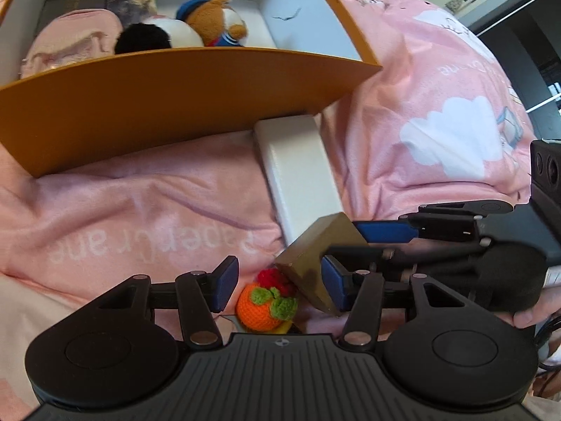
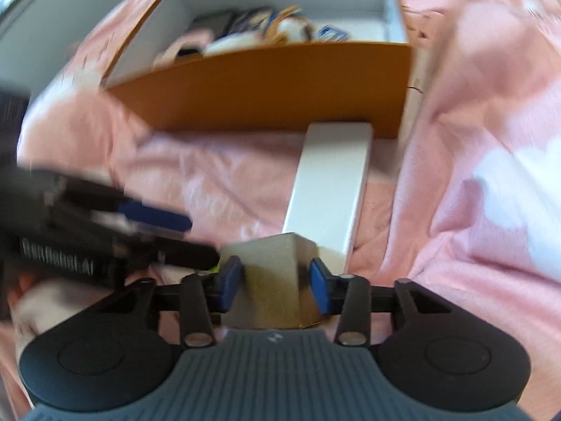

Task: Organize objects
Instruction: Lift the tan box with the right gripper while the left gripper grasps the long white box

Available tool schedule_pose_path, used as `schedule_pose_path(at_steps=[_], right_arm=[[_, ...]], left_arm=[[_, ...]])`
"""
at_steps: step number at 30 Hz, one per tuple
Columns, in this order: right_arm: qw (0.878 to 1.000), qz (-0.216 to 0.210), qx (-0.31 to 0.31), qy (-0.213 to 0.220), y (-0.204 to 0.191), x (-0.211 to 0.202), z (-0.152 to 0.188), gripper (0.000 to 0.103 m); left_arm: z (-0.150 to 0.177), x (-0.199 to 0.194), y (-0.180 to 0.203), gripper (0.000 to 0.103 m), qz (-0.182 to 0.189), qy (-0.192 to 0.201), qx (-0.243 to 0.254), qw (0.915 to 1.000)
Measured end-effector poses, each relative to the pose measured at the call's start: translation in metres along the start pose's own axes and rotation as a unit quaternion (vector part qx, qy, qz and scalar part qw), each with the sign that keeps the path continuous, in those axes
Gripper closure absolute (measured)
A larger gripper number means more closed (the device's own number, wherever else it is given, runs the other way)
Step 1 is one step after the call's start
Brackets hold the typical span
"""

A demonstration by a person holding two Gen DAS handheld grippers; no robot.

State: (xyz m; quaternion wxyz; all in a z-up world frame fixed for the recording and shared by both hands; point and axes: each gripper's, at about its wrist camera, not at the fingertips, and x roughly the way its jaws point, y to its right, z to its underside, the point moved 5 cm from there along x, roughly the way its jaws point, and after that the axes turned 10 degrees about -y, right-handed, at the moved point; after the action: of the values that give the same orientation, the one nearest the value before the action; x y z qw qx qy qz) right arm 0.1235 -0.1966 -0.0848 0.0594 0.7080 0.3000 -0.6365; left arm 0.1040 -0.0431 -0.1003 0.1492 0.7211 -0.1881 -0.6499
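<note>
Pink bedding [image 1: 140,189] is soft: the right gripper [image 2: 270,286] pinches a gold box [image 2: 273,280], which may tilt and slip; the left gripper [image 1: 280,280] is spread above a crocheted orange [image 1: 263,307].

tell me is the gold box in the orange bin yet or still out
Out. The gold box sits between the right gripper fingers above the pink blanket, short of the orange bin, which holds plush toys.

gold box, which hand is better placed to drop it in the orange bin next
Right. The right gripper already has the gold box between its pads, facing the orange bin. The left gripper is open and empty above a crochet fruit.
</note>
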Motion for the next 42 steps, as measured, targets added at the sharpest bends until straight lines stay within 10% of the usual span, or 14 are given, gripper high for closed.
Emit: schedule_pose_path(at_steps=[11, 17, 23, 30, 38, 42], right_arm=[[0.995, -0.079, 0.068, -0.005, 0.009, 0.006, -0.011, 0.066], [0.993, -0.086, 0.081, -0.023, 0.019, 0.019, -0.007, 0.045], [0.990, -0.110, 0.086, -0.030, 0.018, 0.022, -0.008, 0.055], [0.997, -0.058, 0.040, 0.012, 0.018, -0.013, -0.010, 0.056], [0.990, 0.105, -0.010, 0.090, 0.052, -0.060, -0.015, 0.056], [0.990, 0.102, 0.012, 0.097, 0.077, -0.057, -0.010, 0.056]], left_arm=[[0.008, 0.021, -0.014, 0.061, -0.080, -0.023, 0.003, 0.9965], [0.011, 0.032, -0.021, 0.063, -0.068, -0.037, -0.011, 0.9969], [0.010, 0.023, -0.019, 0.063, -0.067, -0.022, -0.012, 0.9974], [-0.008, 0.008, -0.004, 0.048, -0.041, 0.015, 0.005, 0.9990], [-0.050, 0.026, 0.027, 0.018, -0.023, 0.019, -0.007, 0.9995], [-0.059, 0.049, 0.037, 0.018, -0.038, -0.005, -0.012, 0.9992]])
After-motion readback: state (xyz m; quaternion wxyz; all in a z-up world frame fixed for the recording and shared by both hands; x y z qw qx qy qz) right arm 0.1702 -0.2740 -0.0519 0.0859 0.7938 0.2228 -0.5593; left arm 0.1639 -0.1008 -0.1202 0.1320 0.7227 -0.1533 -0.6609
